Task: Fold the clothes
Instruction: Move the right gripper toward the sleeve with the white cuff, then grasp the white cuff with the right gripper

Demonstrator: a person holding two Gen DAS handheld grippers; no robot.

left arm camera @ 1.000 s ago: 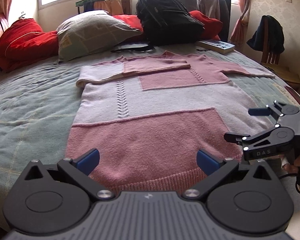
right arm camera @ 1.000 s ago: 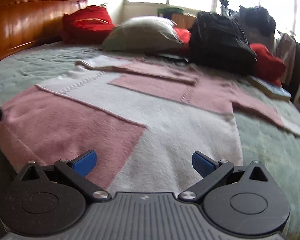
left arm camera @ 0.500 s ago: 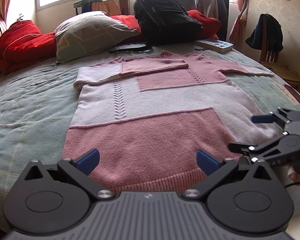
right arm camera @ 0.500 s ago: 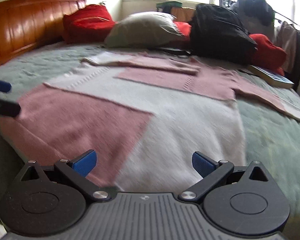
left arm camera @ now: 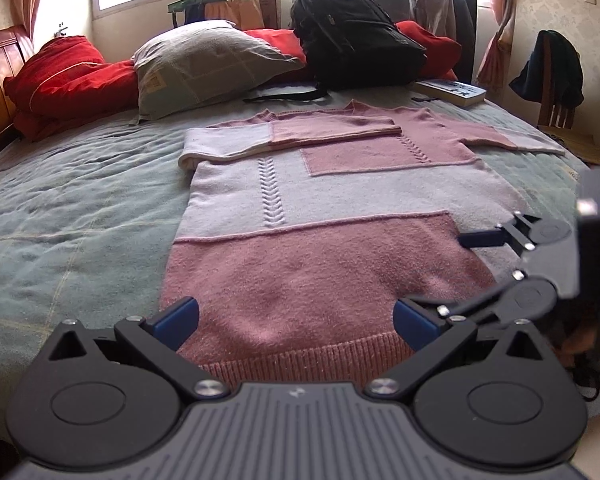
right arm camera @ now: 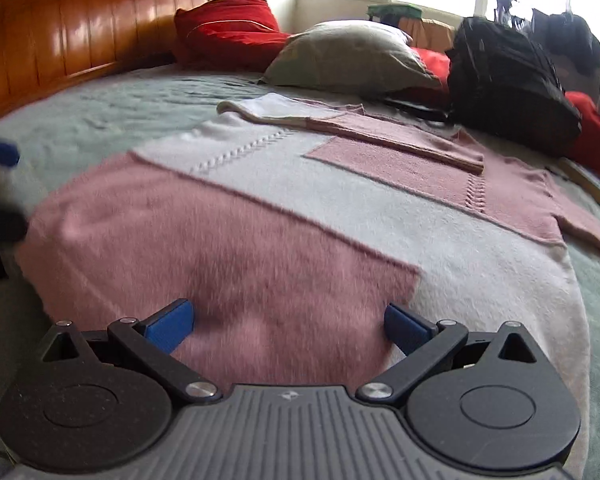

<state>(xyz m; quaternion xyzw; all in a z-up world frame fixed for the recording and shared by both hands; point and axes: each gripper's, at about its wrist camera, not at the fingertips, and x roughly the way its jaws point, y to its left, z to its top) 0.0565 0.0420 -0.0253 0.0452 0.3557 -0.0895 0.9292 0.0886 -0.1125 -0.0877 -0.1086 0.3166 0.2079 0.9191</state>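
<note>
A pink and pale grey knitted sweater [left arm camera: 324,216] lies flat on the bed, hem nearest me. Its left sleeve [left arm camera: 288,134] is folded across the chest; the right sleeve [left arm camera: 512,138] stretches out to the right. My left gripper [left arm camera: 296,320] hovers open over the ribbed hem with nothing between its fingers. My right gripper [left arm camera: 440,272] appears at the right hem corner in the left wrist view, jaws apart. From the right wrist view the same sweater [right arm camera: 300,216] fills the frame, and the right gripper [right arm camera: 288,322] is open just above the pink panel.
The bed has a green quilt [left arm camera: 68,200]. At the far side lie a red cushion [left arm camera: 60,80], a grey pillow [left arm camera: 212,64], a black backpack [left arm camera: 356,40] and a book [left arm camera: 452,90]. A chair with dark clothing [left arm camera: 552,80] stands right. A wooden headboard [right arm camera: 60,28] runs along the left.
Both grippers have moved in closer to the sweater's hem. The right gripper has swung leftward over the pink panel and sits nearer the left gripper. Both stay open.
</note>
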